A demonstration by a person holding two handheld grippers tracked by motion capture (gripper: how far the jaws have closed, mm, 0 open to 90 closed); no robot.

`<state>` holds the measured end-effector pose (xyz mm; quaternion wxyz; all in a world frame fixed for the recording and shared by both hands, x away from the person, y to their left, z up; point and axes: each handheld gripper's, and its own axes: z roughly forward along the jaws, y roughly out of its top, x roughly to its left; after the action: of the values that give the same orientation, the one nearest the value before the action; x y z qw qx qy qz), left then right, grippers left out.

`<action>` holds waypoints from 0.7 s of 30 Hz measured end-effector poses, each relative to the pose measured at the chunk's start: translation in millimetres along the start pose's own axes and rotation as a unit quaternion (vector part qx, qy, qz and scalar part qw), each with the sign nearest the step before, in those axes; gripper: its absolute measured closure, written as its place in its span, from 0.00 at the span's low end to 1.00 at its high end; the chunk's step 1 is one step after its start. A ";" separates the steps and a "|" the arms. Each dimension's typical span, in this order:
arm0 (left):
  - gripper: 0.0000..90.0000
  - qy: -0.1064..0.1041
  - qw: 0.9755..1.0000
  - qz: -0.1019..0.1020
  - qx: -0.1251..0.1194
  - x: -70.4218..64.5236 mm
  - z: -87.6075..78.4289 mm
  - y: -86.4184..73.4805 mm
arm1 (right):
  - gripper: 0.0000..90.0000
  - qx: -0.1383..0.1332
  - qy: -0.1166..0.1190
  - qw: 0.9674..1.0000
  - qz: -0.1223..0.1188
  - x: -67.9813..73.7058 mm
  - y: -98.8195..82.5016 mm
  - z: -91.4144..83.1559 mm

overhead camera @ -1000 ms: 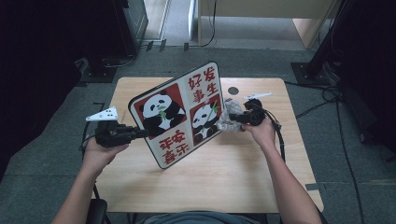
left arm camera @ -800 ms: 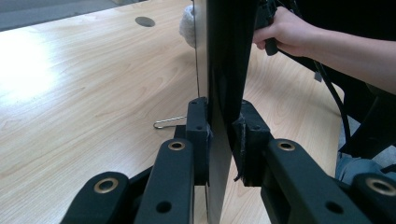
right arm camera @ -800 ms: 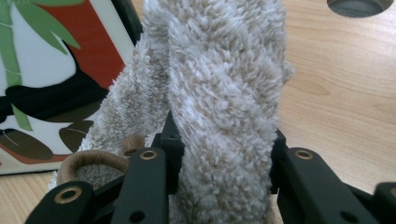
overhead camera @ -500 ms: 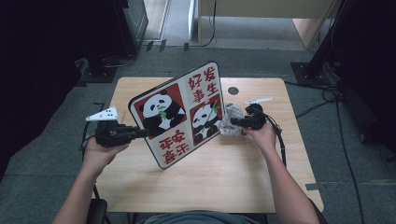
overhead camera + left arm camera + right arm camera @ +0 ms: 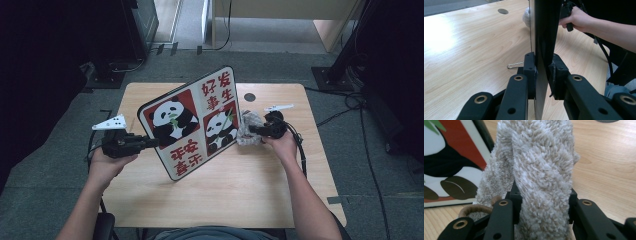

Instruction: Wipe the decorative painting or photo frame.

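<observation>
I am holding the big flat panda picture board with red squares [image 5: 192, 122] up on its bottom edge over the wooden tabletop [image 5: 240, 195], its long side slanting from near-left to far-right. My left gripper [image 5: 150, 143] is pinching its left edge, arm reaching in low. My right gripper [image 5: 251, 131] is squeezing a fluffy beige cloth [image 5: 541, 165] against the board's right side. A small metal clip [image 5: 514, 65] is lying nearby.

The right tool [image 5: 252, 131] has edged its cloth [image 5: 247, 129] nearer the panda board [image 5: 192, 120].
</observation>
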<state>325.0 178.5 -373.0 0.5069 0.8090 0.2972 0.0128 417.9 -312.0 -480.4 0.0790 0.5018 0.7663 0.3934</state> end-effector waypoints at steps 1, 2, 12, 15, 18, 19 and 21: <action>0.87 0.000 1.000 0.000 0.000 0.0 -0.1 -0.1 | 0.72 -0.001 -0.001 1.000 0.002 -0.5 0.7 -0.9; 0.87 0.000 1.000 0.000 0.001 0.0 -0.2 -0.2 | 0.72 -0.005 -0.001 1.000 0.002 -1.0 1.1 -1.6; 0.87 0.001 1.000 0.001 0.002 -0.8 -1.0 -0.3 | 0.72 -0.027 -0.015 1.000 -0.002 -0.6 4.9 -15.8; 0.87 0.002 1.000 0.000 0.002 -0.9 -1.3 -0.3 | 0.72 -0.035 -0.016 0.999 0.001 -1.9 5.0 -20.5; 0.87 0.005 1.000 0.000 0.002 -0.9 -1.8 -0.3 | 0.71 -0.044 -0.019 0.999 0.000 -6.8 5.0 -28.8; 0.87 0.005 1.000 0.000 0.002 -0.9 -1.9 -0.3 | 0.71 -0.046 -0.022 0.999 0.000 -8.2 4.5 -31.3; 0.87 0.006 1.000 0.001 0.002 -0.9 -2.1 -0.3 | 0.71 -0.050 -0.028 0.998 -0.002 -11.7 3.4 -35.4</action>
<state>323.4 179.8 -372.0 0.5032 0.8103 0.2999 0.0172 407.7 -339.7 -457.3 0.1263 0.5062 0.7445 0.4165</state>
